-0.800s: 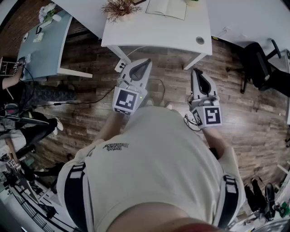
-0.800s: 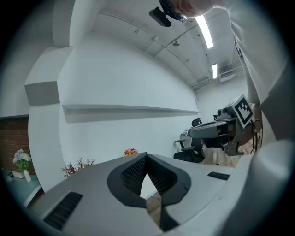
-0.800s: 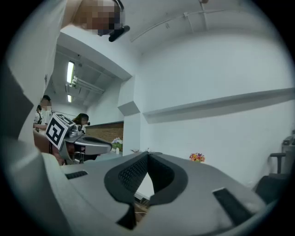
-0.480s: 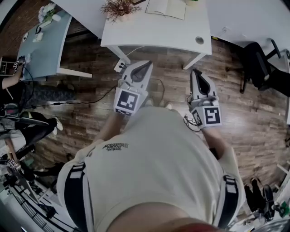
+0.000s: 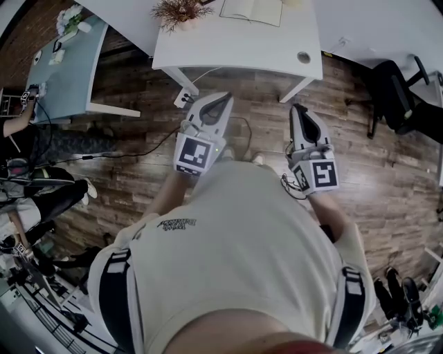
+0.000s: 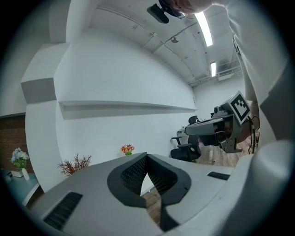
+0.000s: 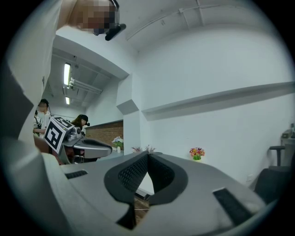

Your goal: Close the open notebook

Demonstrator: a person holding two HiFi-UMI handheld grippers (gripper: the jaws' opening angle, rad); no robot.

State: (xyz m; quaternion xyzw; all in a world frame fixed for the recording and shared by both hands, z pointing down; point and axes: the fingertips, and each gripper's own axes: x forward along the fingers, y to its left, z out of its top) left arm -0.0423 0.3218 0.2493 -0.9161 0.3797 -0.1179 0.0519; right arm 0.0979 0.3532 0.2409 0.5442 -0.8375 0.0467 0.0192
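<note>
The open notebook (image 5: 252,10) lies with pale pages up at the far edge of a white table (image 5: 235,48), cut off by the top of the head view. Both grippers hang over the wooden floor, short of the table and pointing toward it. My left gripper (image 5: 223,99) has its jaws together with nothing between them; in its own view the tips (image 6: 146,156) meet. My right gripper (image 5: 298,109) is also shut and empty, tips (image 7: 147,156) touching. The notebook shows in neither gripper view.
A dried plant (image 5: 181,11) stands on the table's left end. A blue-grey table (image 5: 69,69) stands at the left, with seated people beside it. A black office chair (image 5: 398,104) is at the right. Cables and a power strip (image 5: 183,99) lie on the floor.
The white table and notebook sit slightly higher in the head view than before. Both grippers keep nearly the same place and stay shut.
</note>
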